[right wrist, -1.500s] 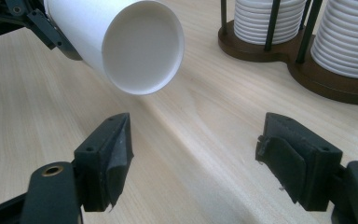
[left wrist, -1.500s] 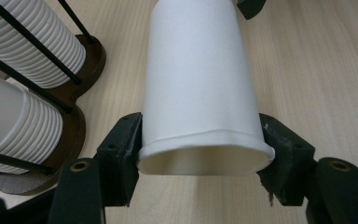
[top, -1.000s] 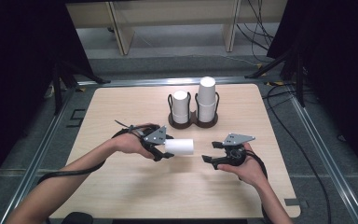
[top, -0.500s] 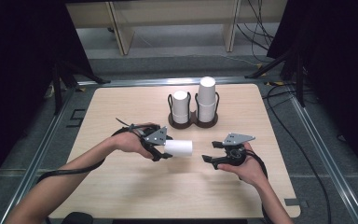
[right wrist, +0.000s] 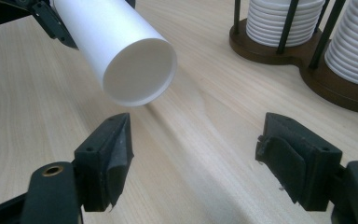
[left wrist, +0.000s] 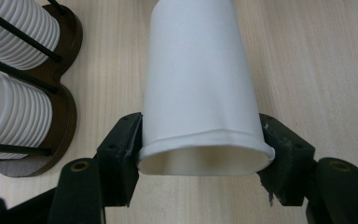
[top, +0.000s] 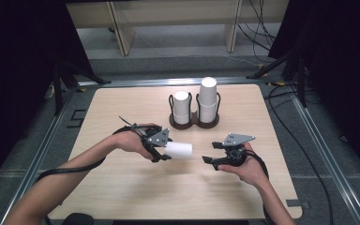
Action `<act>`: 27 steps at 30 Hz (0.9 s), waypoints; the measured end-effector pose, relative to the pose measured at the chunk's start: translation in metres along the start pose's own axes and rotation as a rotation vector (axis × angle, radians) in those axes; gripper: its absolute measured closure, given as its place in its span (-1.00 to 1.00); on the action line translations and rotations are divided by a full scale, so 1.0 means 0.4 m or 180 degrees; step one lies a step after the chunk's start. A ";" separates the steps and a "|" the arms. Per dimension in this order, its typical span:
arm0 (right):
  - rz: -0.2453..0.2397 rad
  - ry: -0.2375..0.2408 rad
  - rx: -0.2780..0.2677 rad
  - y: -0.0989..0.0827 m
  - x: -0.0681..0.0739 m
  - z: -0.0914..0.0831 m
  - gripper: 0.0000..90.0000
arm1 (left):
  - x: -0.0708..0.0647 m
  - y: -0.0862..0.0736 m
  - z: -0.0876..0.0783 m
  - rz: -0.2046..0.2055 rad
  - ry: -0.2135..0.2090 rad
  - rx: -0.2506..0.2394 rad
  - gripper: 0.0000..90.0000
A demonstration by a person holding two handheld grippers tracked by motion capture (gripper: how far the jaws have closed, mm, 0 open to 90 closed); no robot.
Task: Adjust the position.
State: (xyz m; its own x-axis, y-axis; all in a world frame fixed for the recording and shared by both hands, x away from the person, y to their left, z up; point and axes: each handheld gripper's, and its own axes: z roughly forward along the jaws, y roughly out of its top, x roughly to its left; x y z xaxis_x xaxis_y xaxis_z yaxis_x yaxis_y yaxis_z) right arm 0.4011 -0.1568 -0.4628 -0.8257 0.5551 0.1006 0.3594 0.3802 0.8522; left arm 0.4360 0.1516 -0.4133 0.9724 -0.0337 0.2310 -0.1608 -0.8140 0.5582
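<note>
Two grippers are working over the table (top: 122, 187), and you are holding one paper cup (top: 178, 150) level in your left gripper (top: 161, 152), its jaws pinching the cup at the rim end. In the left gripper view the rim (left wrist: 205, 156) is already buckling a little between the pads, so squeezing any harder is likely going to crease it or let it pop out sideways.

The cup is hanging just above the wood at about 7 o'clock from the cup holder (top: 194, 123), with its closed base pointing toward your right gripper (top: 211, 161), which is waiting nearby at 3 o'clock of the cup, jaws spread and holding nothing. In the right gripper view the cup's base (right wrist: 140, 72) is sitting above and left of the gap between the jaws, not inside it.

If you are passing it across, closing now would probably miss or clip the base edge. Releasing early is also a risk: the cup would drop and roll. Swinging toward 12 o'clock could knock the two stacks (top: 208, 101) in the holder.
</note>
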 end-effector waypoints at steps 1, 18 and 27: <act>0.0061 0.0015 0.0007 0.000 0.003 0.001 -0.43 | 0.000 0.000 0.000 0.0004 -0.0008 0.0012 -0.17; -0.0167 0.0070 0.0039 0.015 0.011 0.021 -0.44 | -0.001 0.014 0.001 0.0113 -0.0089 0.0196 -0.17; -0.0114 0.0121 0.0087 0.026 0.024 0.028 -0.44 | 0.000 0.021 0.000 0.0151 -0.0128 0.0293 -0.17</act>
State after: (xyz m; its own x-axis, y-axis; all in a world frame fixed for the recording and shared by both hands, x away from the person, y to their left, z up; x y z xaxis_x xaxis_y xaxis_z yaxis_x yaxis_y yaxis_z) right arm 0.4016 -0.1393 -0.4587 -0.8540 0.5124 0.0901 0.3406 0.4196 0.8414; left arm 0.4347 0.1449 -0.4085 0.9704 -0.0951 0.2221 -0.1923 -0.8607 0.4714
